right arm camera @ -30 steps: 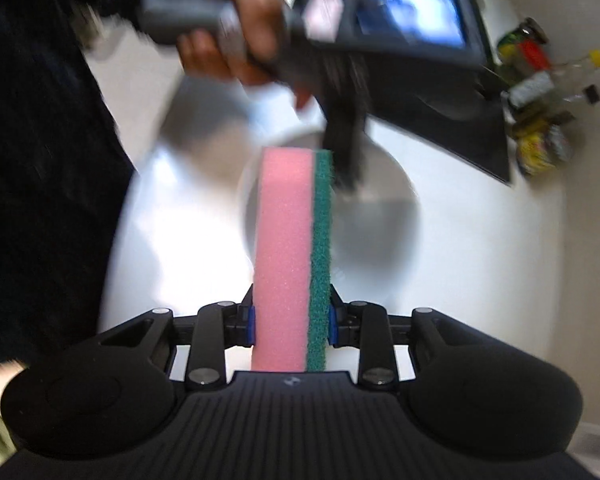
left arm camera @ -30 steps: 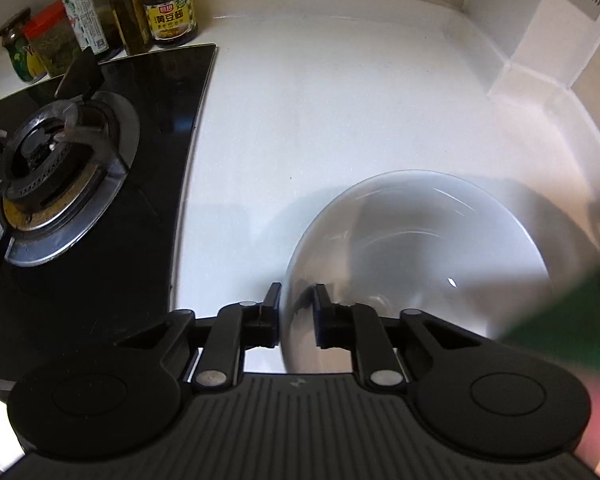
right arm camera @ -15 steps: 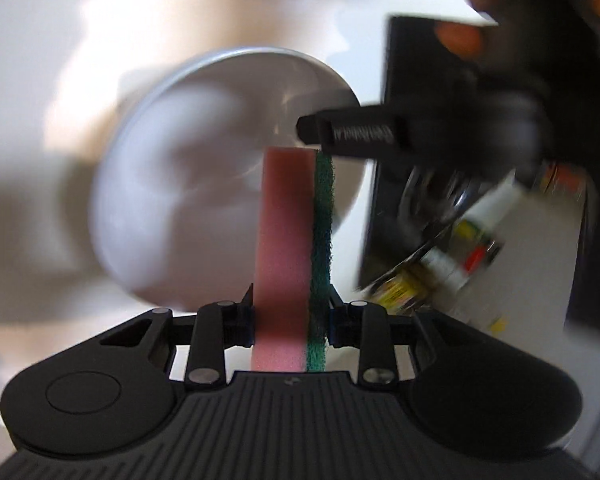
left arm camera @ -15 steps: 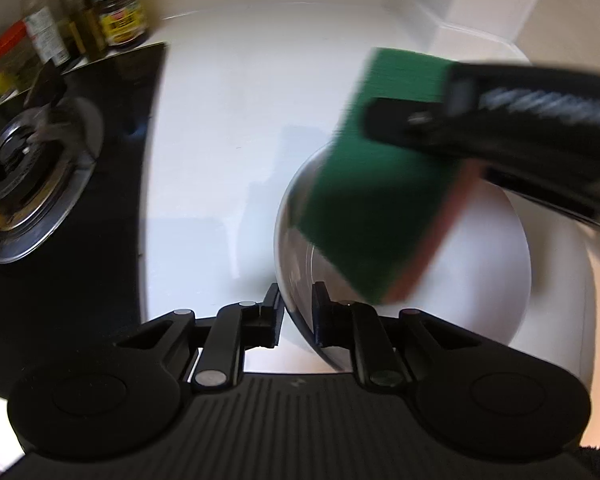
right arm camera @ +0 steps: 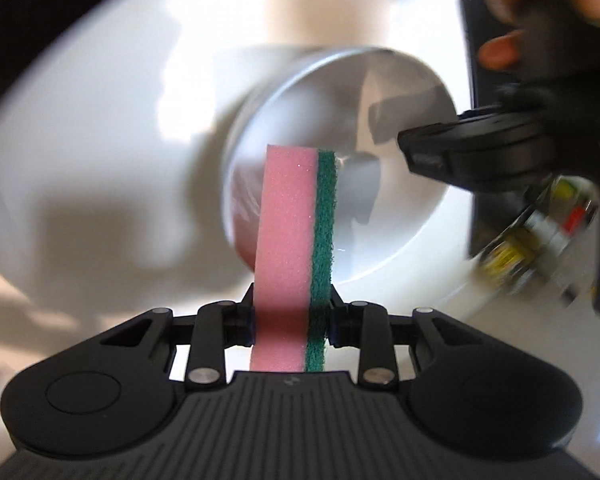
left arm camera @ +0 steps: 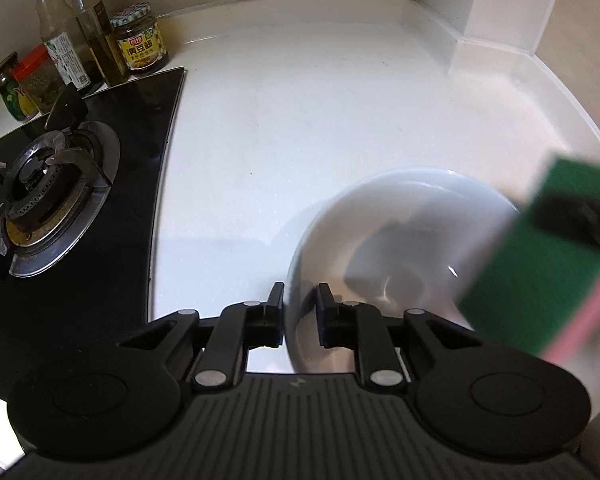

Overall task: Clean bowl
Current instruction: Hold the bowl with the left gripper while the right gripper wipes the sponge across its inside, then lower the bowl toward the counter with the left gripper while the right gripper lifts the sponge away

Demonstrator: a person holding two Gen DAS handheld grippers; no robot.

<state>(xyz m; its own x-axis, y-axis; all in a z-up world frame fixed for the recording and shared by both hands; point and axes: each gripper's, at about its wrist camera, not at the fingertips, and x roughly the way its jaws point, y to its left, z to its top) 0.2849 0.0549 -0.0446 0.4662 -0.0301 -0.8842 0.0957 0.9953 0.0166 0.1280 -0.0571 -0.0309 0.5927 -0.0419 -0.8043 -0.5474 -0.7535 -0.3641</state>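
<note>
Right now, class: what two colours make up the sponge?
Pink foam with a green scouring layer; the sponge shows best in the right wrist view.

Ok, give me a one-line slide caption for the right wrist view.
Right gripper clamps a pink-and-green sponge edge-on above the white bowl, while the left gripper reaches over the rim.

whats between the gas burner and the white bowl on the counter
Only bare white countertop and the black glass hob's edge separate the gas burner from the white bowl, seen in the left wrist view.
</note>
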